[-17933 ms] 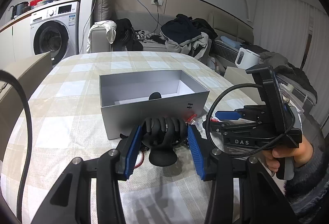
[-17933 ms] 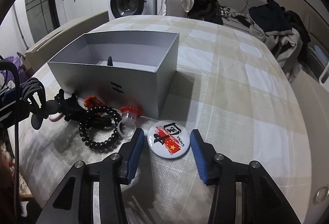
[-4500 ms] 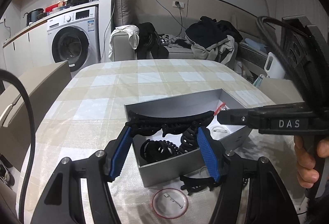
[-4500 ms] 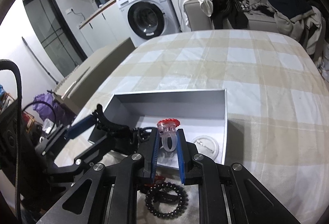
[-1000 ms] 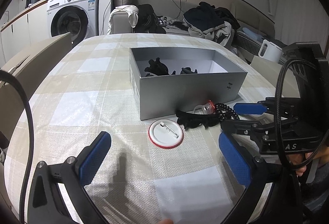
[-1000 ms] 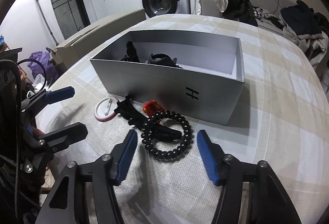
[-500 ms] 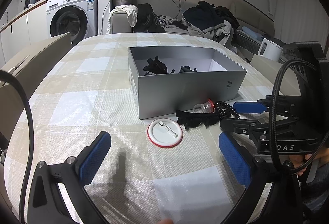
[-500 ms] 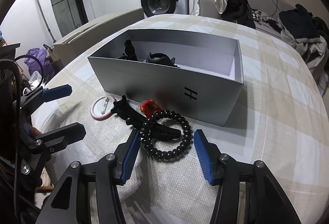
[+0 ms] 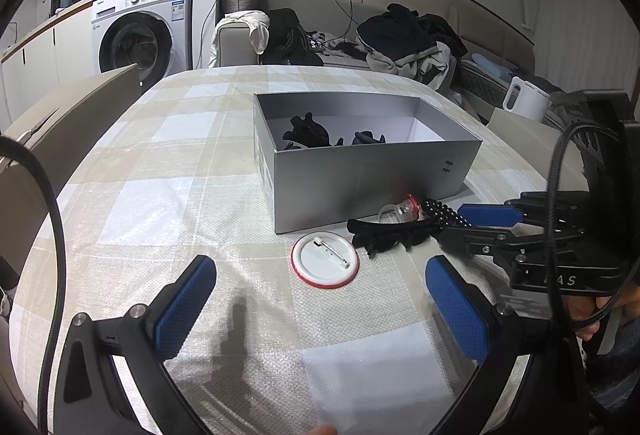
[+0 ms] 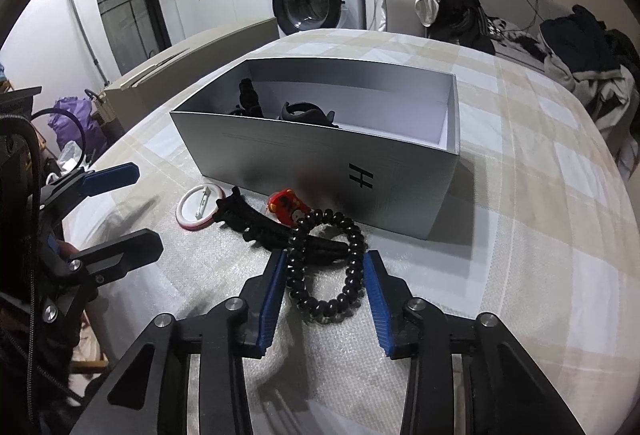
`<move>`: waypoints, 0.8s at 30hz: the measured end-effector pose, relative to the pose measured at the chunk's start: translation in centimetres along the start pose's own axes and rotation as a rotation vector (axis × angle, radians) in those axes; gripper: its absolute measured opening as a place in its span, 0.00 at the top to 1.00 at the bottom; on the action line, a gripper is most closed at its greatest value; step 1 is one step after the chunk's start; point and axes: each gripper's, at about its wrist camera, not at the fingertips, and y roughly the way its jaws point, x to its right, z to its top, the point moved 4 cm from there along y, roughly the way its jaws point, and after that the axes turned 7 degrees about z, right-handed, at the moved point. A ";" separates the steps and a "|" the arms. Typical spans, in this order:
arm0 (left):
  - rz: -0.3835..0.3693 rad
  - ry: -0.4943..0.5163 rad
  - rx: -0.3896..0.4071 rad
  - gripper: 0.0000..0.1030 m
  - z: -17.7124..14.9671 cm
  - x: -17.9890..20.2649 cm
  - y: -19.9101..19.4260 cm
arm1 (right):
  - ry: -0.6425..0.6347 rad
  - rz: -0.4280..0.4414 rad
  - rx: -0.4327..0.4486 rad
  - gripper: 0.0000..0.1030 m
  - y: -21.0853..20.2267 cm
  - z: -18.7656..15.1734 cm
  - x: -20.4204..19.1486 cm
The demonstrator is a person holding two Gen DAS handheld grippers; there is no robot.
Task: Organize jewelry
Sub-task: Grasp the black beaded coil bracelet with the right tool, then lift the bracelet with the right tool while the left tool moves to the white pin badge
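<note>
Near the front edge of the checked tabletop point(image 10: 540, 219), just before the long wall of the silver box point(image 10: 304, 155), the right gripper point(image 10: 326, 285) has its blue pads on either side of the black beaded bracelet point(image 10: 328, 267). Its jaws have just been closing: a second ago they stood well wider around the beads, and now the left pad looks to touch the loop while the right pad stands just beside it, so I judge the grip not yet firm. That suggests the bracelet is the next piece meant for the box. One end of the loop lies over a black hair clip point(image 10: 268, 225), which could drag along if the beads are lifted.

Beside them, against the box wall, lies a red-topped ring point(image 10: 286, 211), and toward the left a round pin badge point(image 9: 325, 263) rests face down with its clasp up.

Inside the box, at its left end, sit dark hair accessories point(image 9: 308, 133) and another dark clip point(image 9: 368, 138); the rest of the white floor is bare.

The left gripper point(image 9: 320, 301) hovers spread wide over the cloth short of the badge, grasping nothing.
</note>
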 end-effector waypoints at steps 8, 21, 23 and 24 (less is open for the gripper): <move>-0.002 -0.006 -0.001 0.01 0.1 -0.1 0.0 | 0.056 0.057 0.023 0.65 -1.2 -0.3 0.5; -0.002 -0.028 -0.045 0.01 0.1 -0.2 0.8 | 0.203 0.217 0.093 0.65 -3.4 -0.4 1.7; -0.018 -0.024 -0.055 0.02 0.2 0.0 1.0 | 0.218 0.234 0.093 0.65 -3.5 -0.4 1.8; -0.019 -0.017 -0.055 0.06 0.2 0.1 1.0 | 0.222 0.239 0.094 0.65 -3.6 -0.4 1.7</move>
